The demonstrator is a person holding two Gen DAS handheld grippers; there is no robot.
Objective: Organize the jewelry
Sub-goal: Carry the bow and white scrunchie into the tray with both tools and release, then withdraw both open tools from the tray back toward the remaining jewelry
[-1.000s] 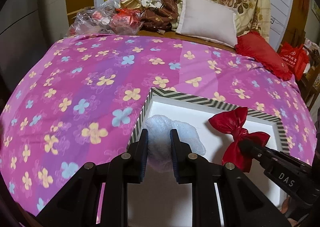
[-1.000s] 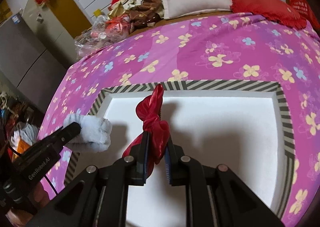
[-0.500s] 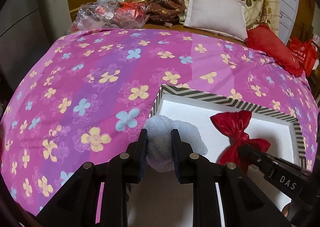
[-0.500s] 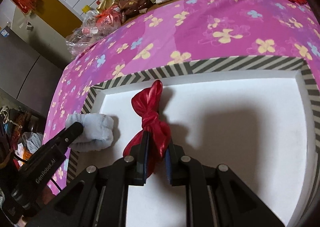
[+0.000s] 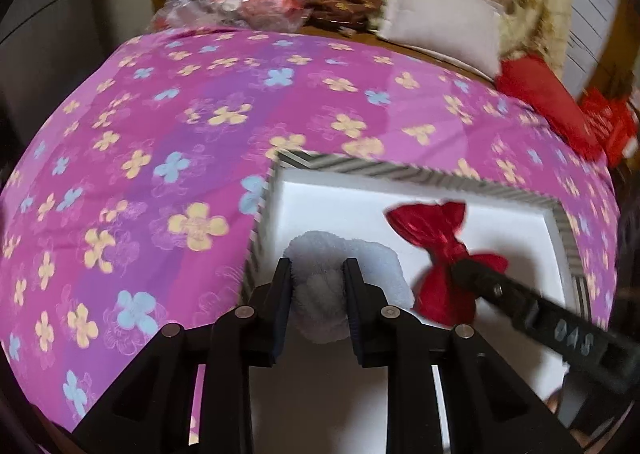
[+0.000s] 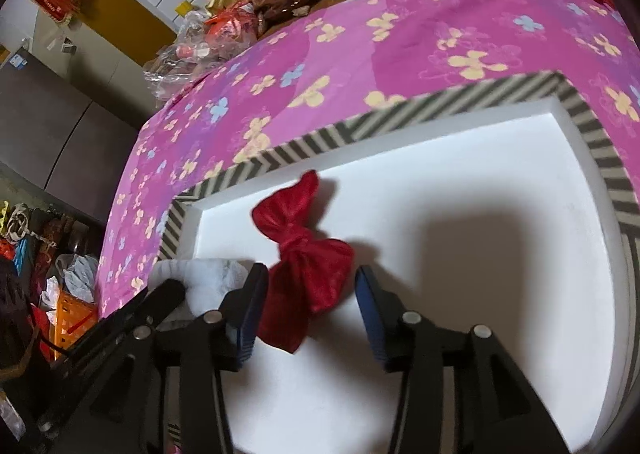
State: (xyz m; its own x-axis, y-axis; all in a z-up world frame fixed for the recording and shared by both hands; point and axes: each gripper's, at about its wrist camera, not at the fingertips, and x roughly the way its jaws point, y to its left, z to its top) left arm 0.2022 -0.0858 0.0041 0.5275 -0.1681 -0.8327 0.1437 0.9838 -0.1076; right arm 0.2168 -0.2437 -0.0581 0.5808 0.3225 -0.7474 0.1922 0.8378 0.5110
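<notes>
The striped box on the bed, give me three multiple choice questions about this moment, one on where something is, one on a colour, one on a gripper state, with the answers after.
1. Where does the red bow lie?
A. on the white floor of the striped box
B. on the flowered bedspread outside the box
C. on the pillow

2. What colour is the fluffy item between the left gripper fingers?
A. red
B. pale blue-white
C. yellow

3. How does the right gripper stand?
A. shut on the bow
B. open, fingers apart on either side of the bow
C. out of view

Answers:
1 A, the bow rests on the white inner surface, inside the striped rim.
2 B, the left wrist view shows pale fluffy material clamped between the fingers.
3 B, the right wrist view shows a wide gap between the fingers, with the bow lying loose between them.
</notes>
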